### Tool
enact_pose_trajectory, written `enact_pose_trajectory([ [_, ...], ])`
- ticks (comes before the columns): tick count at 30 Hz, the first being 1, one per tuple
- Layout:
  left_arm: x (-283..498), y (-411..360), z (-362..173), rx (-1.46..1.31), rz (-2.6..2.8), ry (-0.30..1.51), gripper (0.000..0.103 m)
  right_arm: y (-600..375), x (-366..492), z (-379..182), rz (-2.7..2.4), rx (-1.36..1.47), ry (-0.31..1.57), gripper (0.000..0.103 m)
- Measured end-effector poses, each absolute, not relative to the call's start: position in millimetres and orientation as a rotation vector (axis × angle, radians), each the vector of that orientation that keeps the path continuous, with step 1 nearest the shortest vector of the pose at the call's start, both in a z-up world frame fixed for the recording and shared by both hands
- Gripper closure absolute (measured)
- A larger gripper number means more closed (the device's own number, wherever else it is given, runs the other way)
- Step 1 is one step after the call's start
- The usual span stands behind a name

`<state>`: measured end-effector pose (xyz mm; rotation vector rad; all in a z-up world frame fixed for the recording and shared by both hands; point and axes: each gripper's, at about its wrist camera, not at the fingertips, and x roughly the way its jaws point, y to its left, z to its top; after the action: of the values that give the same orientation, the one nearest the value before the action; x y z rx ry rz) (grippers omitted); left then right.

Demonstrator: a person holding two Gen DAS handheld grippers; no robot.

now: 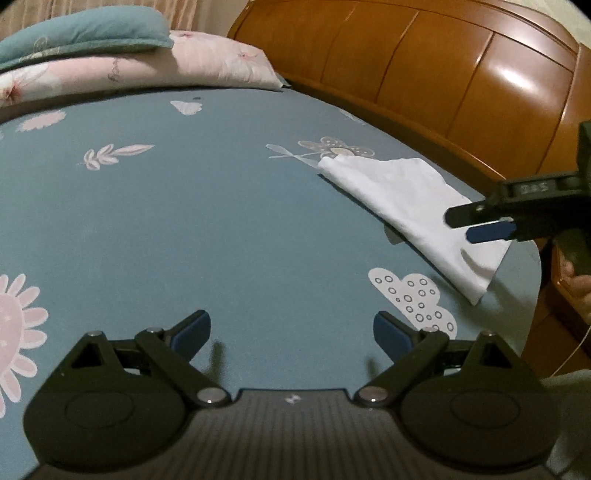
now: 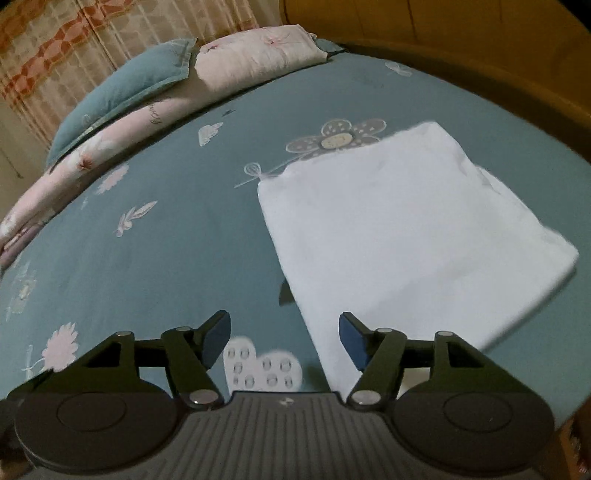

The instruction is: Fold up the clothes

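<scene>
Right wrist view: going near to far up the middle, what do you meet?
Right gripper, white cloud print, folded white cloth, grey flower print, pink pillow, curtain.

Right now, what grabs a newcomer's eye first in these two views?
The folded white garment lying flat on the teal flower-print bedsheet, near the wooden headboard. Next, both tools stand open and empty: the left tool over bare sheet, the right tool at the garment's near edge. Pink and teal bedding is stacked at the far end.
</scene>
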<state>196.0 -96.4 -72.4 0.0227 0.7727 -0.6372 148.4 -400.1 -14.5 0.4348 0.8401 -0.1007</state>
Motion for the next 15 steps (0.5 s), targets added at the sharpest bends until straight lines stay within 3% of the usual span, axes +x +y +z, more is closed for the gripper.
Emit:
enact_pose_trajectory([
  [4, 199.5, -93.7, -73.2, 0.012, -0.623, 0.775, 0.008, -403.6, 168.0, -32.1, -0.146, 0.418, 0.906, 0.033],
  [11, 204.0, -90.8, -75.0, 0.007, -0.599, 0.781, 0.008, -401.4, 202.0, -1.5, -0.172, 0.287, 0.813, 0.031],
  [15, 205.4, -91.0, -77.4, 0.014, -0.591, 0.789, 0.008, -413.8, 244.9, -13.7, -0.231, 0.275, 0.841, 0.03],
])
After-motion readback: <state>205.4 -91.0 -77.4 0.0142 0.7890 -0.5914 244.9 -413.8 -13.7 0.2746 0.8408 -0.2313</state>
